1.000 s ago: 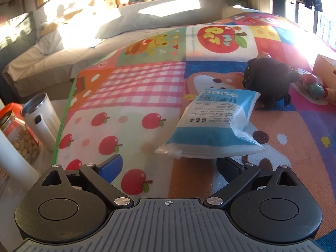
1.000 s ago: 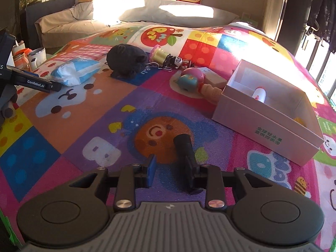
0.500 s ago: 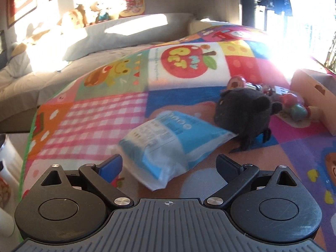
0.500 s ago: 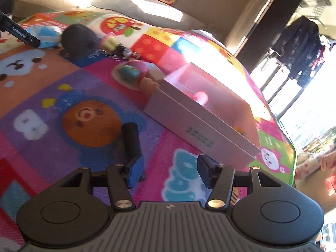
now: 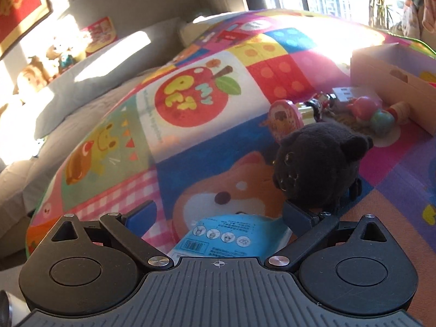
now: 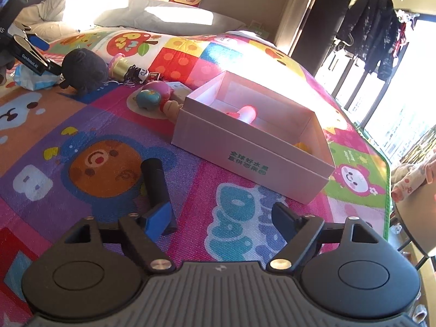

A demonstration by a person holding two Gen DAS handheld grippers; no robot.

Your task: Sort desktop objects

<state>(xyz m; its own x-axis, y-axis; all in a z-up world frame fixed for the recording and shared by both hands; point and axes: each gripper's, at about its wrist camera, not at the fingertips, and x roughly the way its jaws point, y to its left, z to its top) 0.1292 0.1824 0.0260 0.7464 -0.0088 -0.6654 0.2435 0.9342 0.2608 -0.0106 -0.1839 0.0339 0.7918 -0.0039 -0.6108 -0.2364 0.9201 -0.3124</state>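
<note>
My left gripper (image 5: 219,212) is open low over a blue and white packet (image 5: 231,234), which lies between its fingers on the play mat; the pads do not press on it. A black plush toy (image 5: 318,169) sits just ahead, close to the right finger. In the right wrist view my right gripper (image 6: 222,215) has its jaws opening with nothing between them. A black cylinder (image 6: 154,179) lies on the mat against the outer side of its left finger. The open white box (image 6: 253,163) stands ahead to the right with a pink item (image 6: 246,111) inside.
A pink and teal doll (image 6: 152,95), a gold spool with a pink cap (image 6: 120,64) and a small keychain figure (image 6: 139,72) lie between the plush and the box. A grey pillow (image 5: 90,81) sits beyond the mat. A round table edge (image 6: 417,204) is at the right.
The left gripper came forward over the packet and swung right toward the plush. The right gripper opened, let the black cylinder go onto the mat, and turned toward the box.
</note>
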